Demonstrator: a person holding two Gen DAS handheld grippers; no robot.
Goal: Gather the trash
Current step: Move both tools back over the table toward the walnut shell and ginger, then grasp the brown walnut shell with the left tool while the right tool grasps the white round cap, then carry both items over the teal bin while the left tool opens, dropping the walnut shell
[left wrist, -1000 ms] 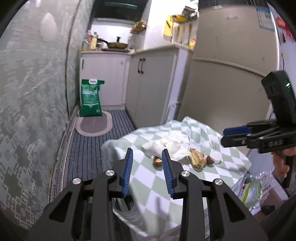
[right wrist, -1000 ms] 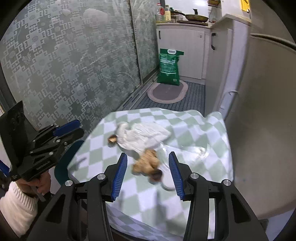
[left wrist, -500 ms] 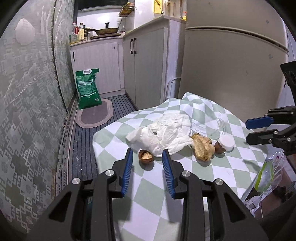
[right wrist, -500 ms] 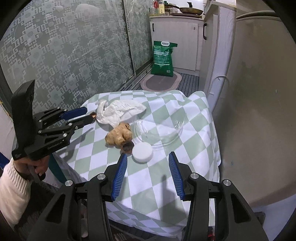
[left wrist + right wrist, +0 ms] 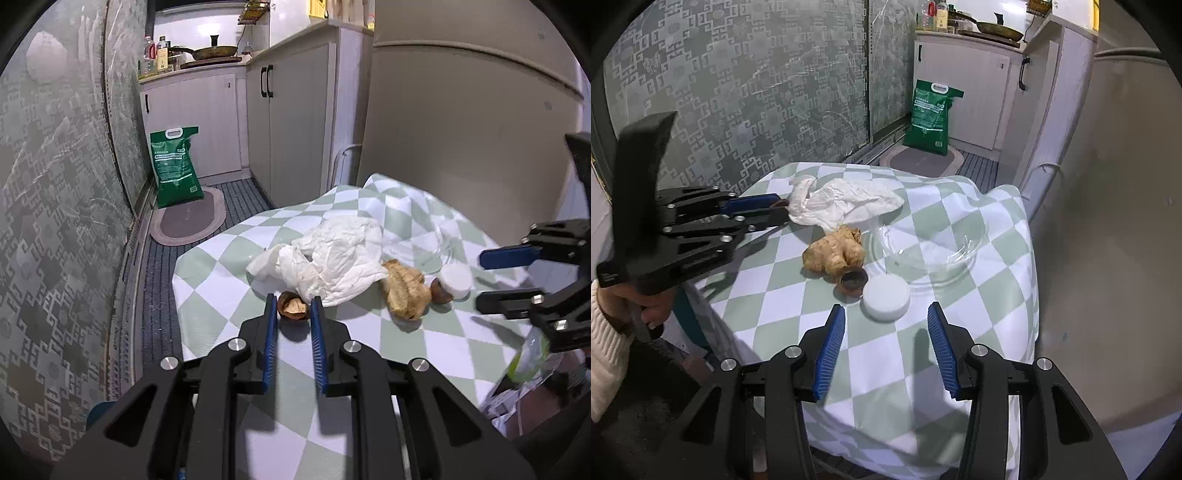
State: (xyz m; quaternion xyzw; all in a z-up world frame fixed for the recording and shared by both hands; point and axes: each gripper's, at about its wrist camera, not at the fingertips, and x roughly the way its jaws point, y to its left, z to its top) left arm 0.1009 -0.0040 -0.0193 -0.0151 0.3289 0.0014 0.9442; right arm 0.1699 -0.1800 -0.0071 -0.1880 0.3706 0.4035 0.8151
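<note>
On the green-and-white checked tablecloth (image 5: 229, 295) lie a brown nutshell (image 5: 293, 305), a crumpled white tissue (image 5: 332, 258), a ginger piece (image 5: 404, 291), a second brown shell (image 5: 439, 290) and a white cap (image 5: 457, 279). My left gripper (image 5: 293, 308) is open with its fingertips either side of the first nutshell. In the right wrist view my right gripper (image 5: 886, 319) is open just short of the white cap (image 5: 886, 297), with the second shell (image 5: 854, 278) and the ginger (image 5: 834, 254) beyond. The left gripper (image 5: 775, 208) shows beside the tissue (image 5: 849, 201).
A clear glass bowl (image 5: 927, 247) sits on the cloth behind the cap. A fridge (image 5: 461, 129) stands right behind the table. A green bag (image 5: 175, 166) and a mat (image 5: 188, 221) lie on the floor by the cabinets. A plastic bag (image 5: 528, 362) hangs at the table's right.
My left gripper has moved forward until its fingertips flank the nutshell. My right gripper has come closer to the white cap.
</note>
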